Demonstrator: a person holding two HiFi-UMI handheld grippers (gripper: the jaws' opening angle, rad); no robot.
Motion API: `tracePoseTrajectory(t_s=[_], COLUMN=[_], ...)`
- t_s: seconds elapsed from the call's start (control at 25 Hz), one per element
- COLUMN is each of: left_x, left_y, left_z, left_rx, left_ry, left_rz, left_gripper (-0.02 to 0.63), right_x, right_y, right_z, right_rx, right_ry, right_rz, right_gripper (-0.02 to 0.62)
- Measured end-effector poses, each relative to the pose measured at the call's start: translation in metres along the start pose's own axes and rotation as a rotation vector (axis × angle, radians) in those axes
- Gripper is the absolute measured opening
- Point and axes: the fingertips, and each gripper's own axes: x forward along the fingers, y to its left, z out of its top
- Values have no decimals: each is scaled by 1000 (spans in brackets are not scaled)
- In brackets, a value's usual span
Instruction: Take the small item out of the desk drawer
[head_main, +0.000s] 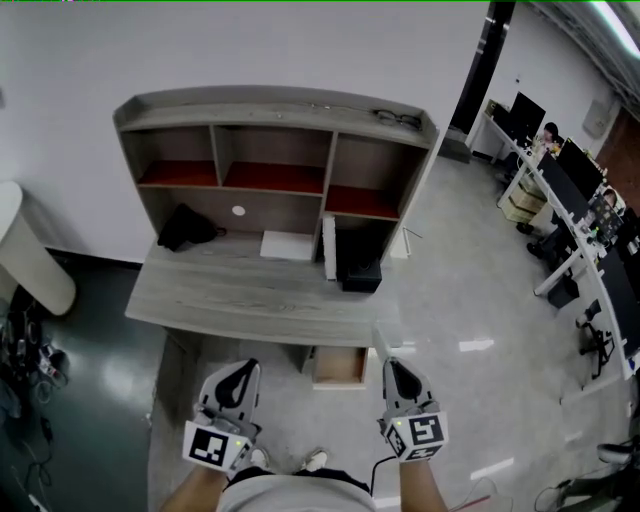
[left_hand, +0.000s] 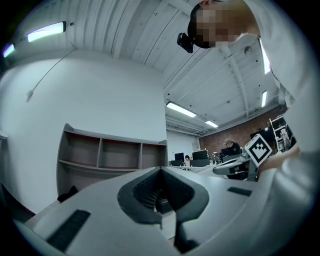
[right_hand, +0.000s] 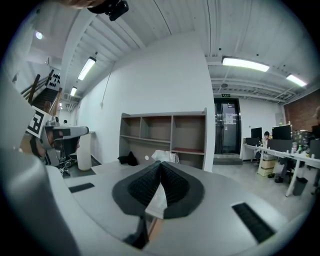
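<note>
The grey desk (head_main: 250, 298) stands ahead, and its small wooden drawer (head_main: 338, 368) hangs open below the front edge. My right gripper (head_main: 392, 368) is raised above the drawer, level with the desk's front edge. It is shut on a small pale crumpled item (head_main: 386, 338). In the right gripper view this white item (right_hand: 164, 157) sticks out past the shut jaws of the right gripper (right_hand: 160, 166). My left gripper (head_main: 243, 372) hovers left of the drawer. In the left gripper view the jaws of the left gripper (left_hand: 161, 171) meet with nothing between them.
A hutch with shelves (head_main: 275, 150) stands on the desk's back. On the desktop lie a black bundle (head_main: 185, 228), a white box (head_main: 288, 245) and a black box (head_main: 360, 272). A white column (head_main: 30, 255) stands at the left, and office desks with monitors (head_main: 570, 200) at the right.
</note>
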Motion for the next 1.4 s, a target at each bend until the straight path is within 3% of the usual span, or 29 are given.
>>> tracePoseTrajectory(t_s=[0.2,0.44,0.8,1.4], left_x=[-6,-23,-42,-56], left_y=[11,48,56,70], left_z=[12,28,31,32], left_rx=[3,25,14,4], left_ry=[-26,-62,-62,-54], left_rz=[29,118,157,172], left_gripper=[15,15,15,15], right_x=[-24,-57,-88,-79], right_y=[-7,-27,-32,-14], right_z=[35,59,68,74], right_rx=[-1,-4,-3,-7], right_ry=[-87,-145,-180,-182], right_rz=[-27,-94,-151,-139], right_gripper=[25,25,25,25])
